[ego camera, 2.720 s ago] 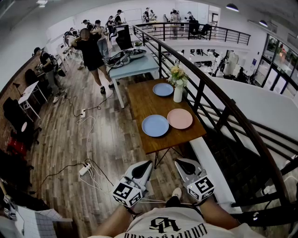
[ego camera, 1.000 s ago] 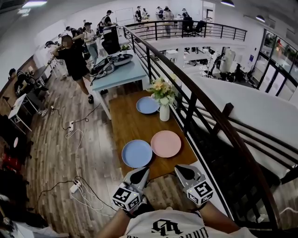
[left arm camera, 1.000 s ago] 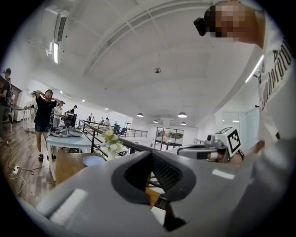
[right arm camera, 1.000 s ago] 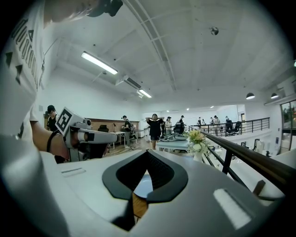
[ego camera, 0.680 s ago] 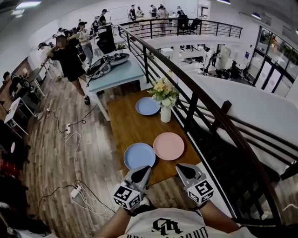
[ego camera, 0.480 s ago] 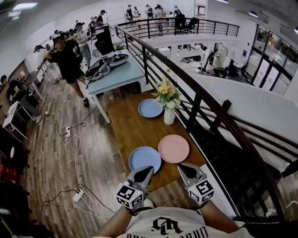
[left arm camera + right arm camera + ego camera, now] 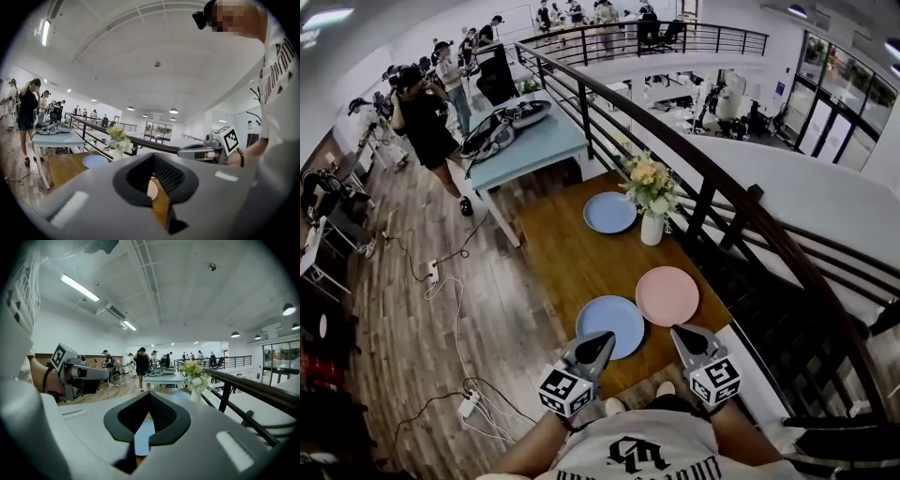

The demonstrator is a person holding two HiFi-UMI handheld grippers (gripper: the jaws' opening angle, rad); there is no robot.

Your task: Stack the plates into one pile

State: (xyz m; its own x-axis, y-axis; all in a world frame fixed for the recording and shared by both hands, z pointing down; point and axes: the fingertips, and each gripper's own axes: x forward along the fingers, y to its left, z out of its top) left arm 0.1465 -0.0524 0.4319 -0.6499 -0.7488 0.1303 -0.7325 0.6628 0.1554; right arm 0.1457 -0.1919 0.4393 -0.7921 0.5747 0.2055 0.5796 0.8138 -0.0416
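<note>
The surface [image 7: 558, 253] carries three unstacked plates: near plate [image 7: 610, 323] at 6 o'clock, pink plate [image 7: 667, 294] at 4, far plate [image 7: 609, 212] at 12. Lifting the far one may tip the vase [image 7: 652, 228] just beside it. Left claw [image 7: 601, 339] and right claw [image 7: 682, 334] are pressed together, empty. Only the head view shows all three plates.

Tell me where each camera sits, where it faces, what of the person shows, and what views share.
Head view: on the head, steeply down at the wooden table; shows left gripper, right gripper, shirt.
Left gripper view: on the left gripper, along its jaws over the table; shows shirt, right gripper.
Right gripper view: on the right gripper, along its jaws; shows left gripper.
All share the flower vase.
</note>
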